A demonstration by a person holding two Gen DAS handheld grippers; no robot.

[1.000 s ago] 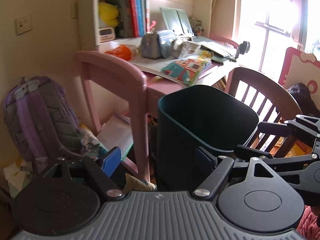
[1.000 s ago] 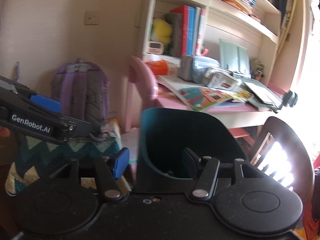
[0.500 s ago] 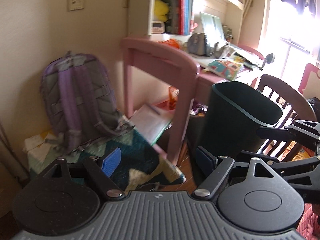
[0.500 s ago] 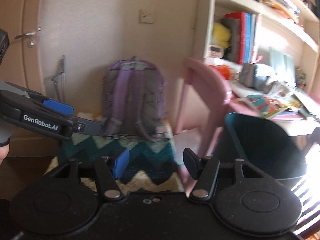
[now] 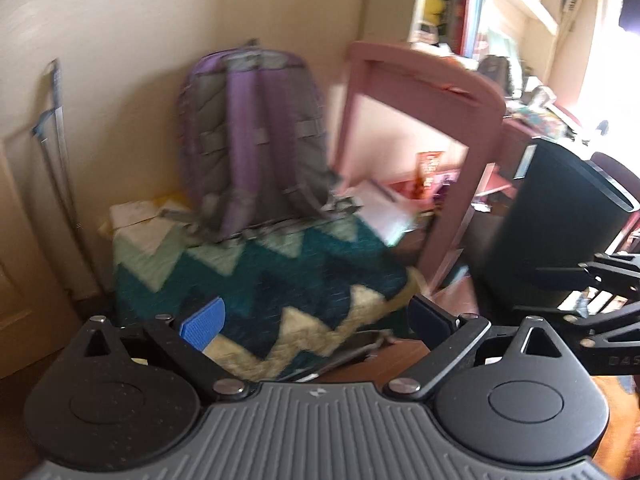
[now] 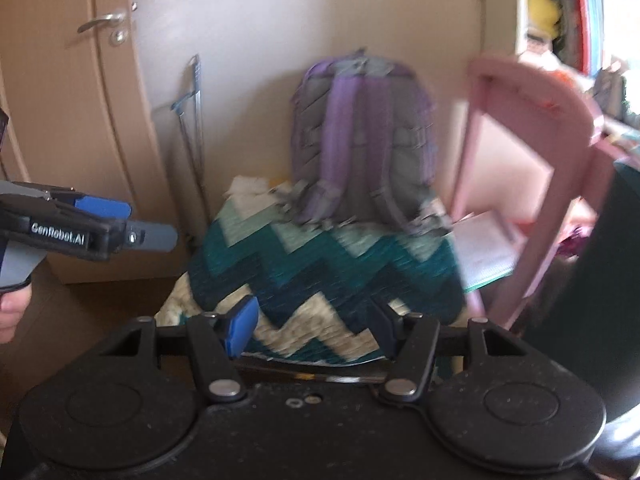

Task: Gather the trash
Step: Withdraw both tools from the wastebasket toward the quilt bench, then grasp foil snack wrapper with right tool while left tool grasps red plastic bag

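Left wrist view shows us a cluttered room corner: a cream wall (image 5: pixel 168 40), brown floor (image 5: pixel 400 356) at the bottom, and a zigzag teal-and-cream blanket (image 5: pixel 304 292) heaped against the wall. Our left tongs (image 5: pixel 316 318) are spread wide with nothing between them, pointing over the blanket's near edge. A purple backpack (image 5: pixel 256 136) stands upright on the blanket's far edge, leaning on the wall. Just right of it rises the pink bench (image 5: pixel 448 128), with papers and packets stuffed beneath it and a bookshelf (image 5: pixel 460 12) above. The dark bin (image 5: pixel 552 228) stands on the floor at the bench's right side, near our right tongs (image 5: pixel 604 292), which reach in from the right edge.

Right wrist view gives us the same corner from farther left: a wooden door (image 6: pixel 72 120) with a lever handle, the backpack (image 6: pixel 360 140), the blanket (image 6: pixel 320 264), the bench (image 6: pixel 532 152), and the bin (image 6: pixel 608 300) cut off at the right edge. Our right tongs (image 6: pixel 316 322) are spread too, holding nothing. Our left tongs (image 6: pixel 120 224) enter from the left. Everything is motion-blurred, and we cannot make out any trash for certain.
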